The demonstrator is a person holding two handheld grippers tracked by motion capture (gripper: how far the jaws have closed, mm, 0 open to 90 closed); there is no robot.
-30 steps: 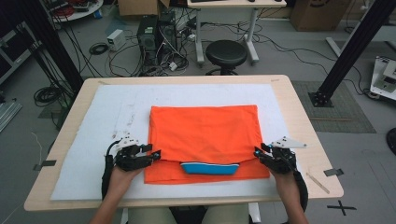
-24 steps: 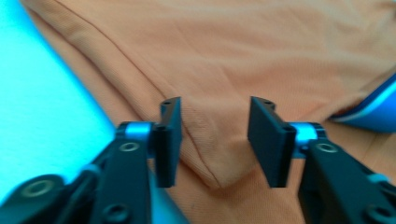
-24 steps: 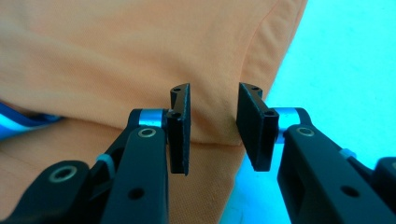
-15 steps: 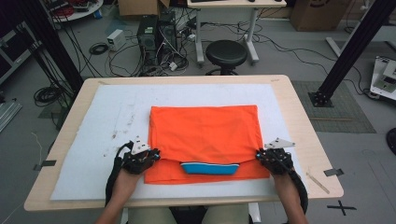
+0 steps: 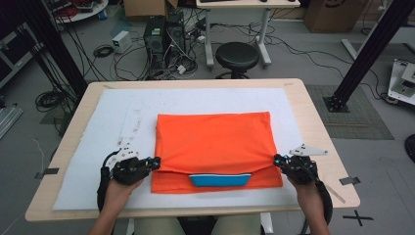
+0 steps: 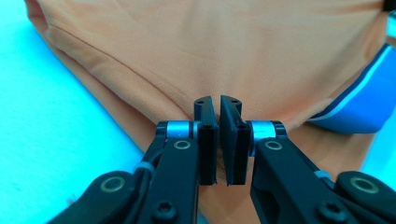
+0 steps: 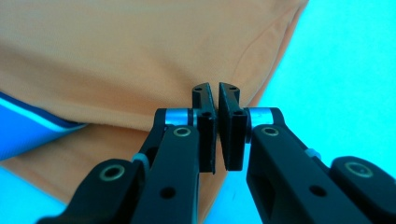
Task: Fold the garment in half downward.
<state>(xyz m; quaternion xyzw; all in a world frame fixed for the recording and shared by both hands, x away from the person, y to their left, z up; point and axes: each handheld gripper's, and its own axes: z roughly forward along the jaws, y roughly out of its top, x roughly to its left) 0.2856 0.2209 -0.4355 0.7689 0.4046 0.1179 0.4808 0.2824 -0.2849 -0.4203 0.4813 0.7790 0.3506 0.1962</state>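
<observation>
An orange garment lies folded on a white mat, with a blue band showing under its near edge. My left gripper is shut on the upper layer's near left corner. My right gripper is shut on the near right corner. In the left gripper view the jaws pinch the orange cloth, and the blue band lies to the right. In the right gripper view the jaws grip the cloth's edge, with the blue band at the left.
The mat covers most of a wooden table. Bare mat stretches to the left of the garment and behind it. A black stool, a computer case and loose cables stand on the floor beyond the far edge. A black post rises at the right.
Both grippers stood open at the garment's near corners and have shut on the upper layer's edge. The left hand has shifted slightly toward the cloth.
</observation>
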